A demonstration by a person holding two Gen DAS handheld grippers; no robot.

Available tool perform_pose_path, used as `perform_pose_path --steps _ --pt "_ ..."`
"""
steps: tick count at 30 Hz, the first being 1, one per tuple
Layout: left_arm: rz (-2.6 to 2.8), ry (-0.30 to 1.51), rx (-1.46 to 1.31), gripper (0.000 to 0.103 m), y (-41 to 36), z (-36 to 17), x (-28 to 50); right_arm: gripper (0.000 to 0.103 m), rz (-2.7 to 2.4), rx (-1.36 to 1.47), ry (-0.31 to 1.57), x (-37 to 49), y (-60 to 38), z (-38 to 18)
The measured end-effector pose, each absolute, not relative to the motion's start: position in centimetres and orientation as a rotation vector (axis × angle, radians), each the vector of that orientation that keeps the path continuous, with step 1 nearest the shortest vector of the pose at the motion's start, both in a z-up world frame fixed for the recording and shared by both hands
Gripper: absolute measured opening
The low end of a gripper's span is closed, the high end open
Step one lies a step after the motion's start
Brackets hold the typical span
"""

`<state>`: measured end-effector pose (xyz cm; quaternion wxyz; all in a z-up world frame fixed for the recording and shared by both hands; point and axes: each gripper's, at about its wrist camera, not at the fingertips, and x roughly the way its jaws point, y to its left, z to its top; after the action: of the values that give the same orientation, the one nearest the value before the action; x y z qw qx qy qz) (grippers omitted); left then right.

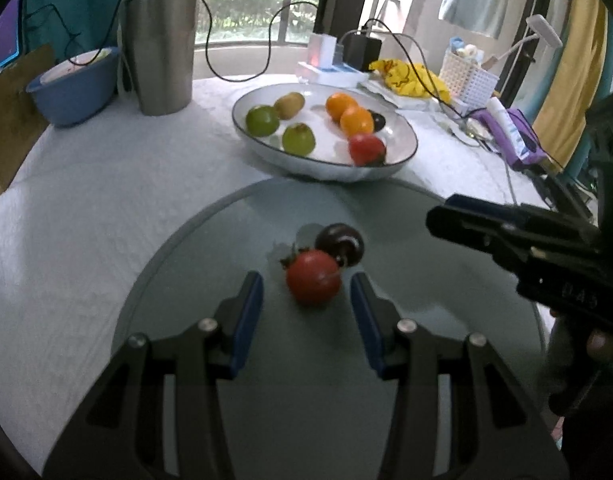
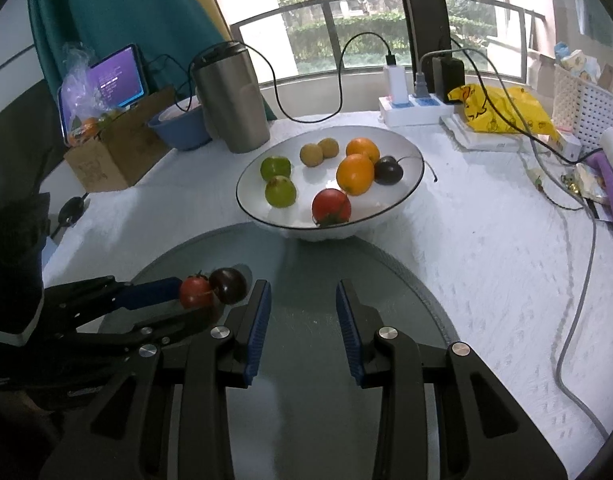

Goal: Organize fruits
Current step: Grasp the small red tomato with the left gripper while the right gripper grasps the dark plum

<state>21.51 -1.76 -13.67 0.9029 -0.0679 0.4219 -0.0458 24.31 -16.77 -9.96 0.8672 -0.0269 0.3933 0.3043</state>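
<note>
Red tomato (image 1: 313, 277) between parted left tongs (image 1: 306, 286), untouched, dark plum (image 1: 341, 243) beyond, right tongs (image 2: 303, 294) parted, empty

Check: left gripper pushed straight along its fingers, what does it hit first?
Likely the red tomato, sitting just ahead between the open left gripper fingers on the glass plate; the dark tomato sits right behind it.

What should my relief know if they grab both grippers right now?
Left gripper: open, jaws either side of the red tomato on the glass plate, not pinching.
Right gripper: empty over the same plate, jaws a little apart.
Done: red tomato and dark tomato lie on the glass plate, touching.
Left: white bowl holds eight more fruits to sort.
</note>
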Motion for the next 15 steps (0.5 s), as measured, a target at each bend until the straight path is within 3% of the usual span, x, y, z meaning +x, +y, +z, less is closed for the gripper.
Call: perform_pose_path --steps 3,5,8,15 --pt "-0.098 0.875 -0.14 0.046 -1.7 -13.7 21.8 0.036 0.646 -0.056 0.826 24.2 -16.7 -10.1" --pt "-0.101 0.875 -0.138 0.036 -1.6 -13.7 22.0 0.036 0.653 -0.062 0.829 24.1 -16.4 -10.1" --pt "-0.112 0.868 -0.142 0.029 -1.4 -13.6 21.8 0.036 0.667 -0.082 0.838 23.9 -15.8 -10.4" --pt "-0.112 0.844 -0.163 0.029 -0.4 -13.4 21.2 0.036 0.697 -0.135 0.862 23.5 -13.9 -11.2"
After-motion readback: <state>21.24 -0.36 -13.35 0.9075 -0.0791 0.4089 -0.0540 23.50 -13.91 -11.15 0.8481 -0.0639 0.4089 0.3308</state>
